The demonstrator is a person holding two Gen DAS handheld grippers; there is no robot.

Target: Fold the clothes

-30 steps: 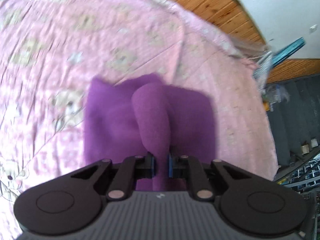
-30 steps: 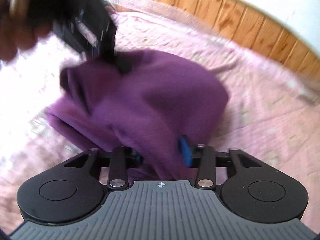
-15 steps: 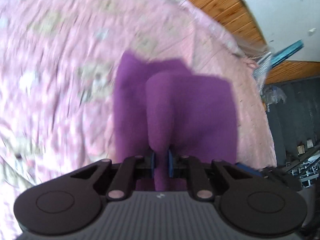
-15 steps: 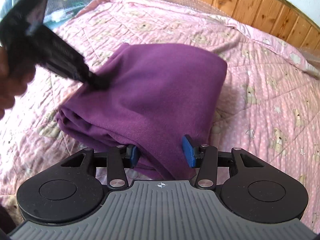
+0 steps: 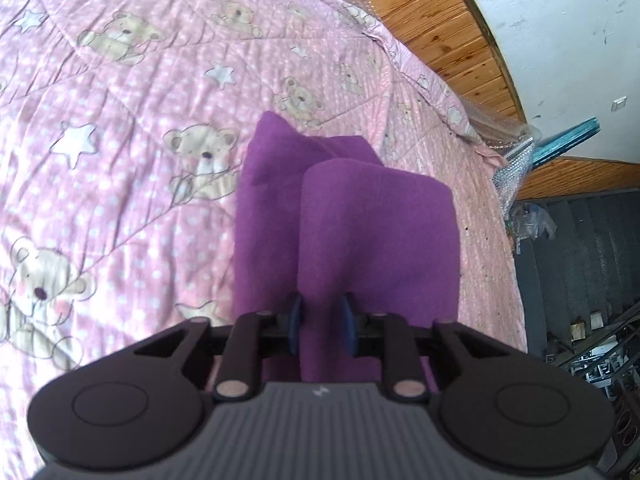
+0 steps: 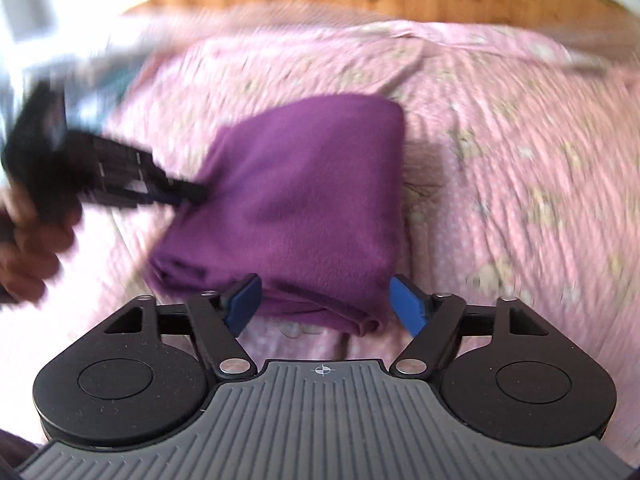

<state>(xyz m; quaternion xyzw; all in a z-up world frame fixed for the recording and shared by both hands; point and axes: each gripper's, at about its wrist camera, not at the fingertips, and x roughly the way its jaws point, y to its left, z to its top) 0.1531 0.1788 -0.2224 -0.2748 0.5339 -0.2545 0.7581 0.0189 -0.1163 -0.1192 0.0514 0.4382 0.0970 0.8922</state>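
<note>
A folded purple fleece garment (image 5: 352, 216) lies on a bed covered by a pink quilted bedspread printed with teddy bears and stars (image 5: 120, 128). In the left wrist view, the left gripper (image 5: 322, 330) points down at the near edge of the garment; a raised fold of the fleece runs between its blue-padded fingers (image 5: 295, 322), which are parting, and whether the pads press the cloth cannot be told for sure, though the fold fills the gap between them. In the right wrist view, which is blurred, the right gripper (image 6: 326, 306) stands over the near hem of the same garment (image 6: 304, 200) with its blue-padded fingers (image 6: 406, 306) spread wide and opening, clear of the cloth on either side. The left gripper (image 6: 188, 194) appears there at the left, its tips at the garment's left corner, carried by a person's hand (image 6: 36, 236). Wooden panelling (image 5: 432, 28) and a white wall (image 5: 560, 32) border the bed at the far side; dark stairs (image 5: 580, 260) descend at the right.
</note>
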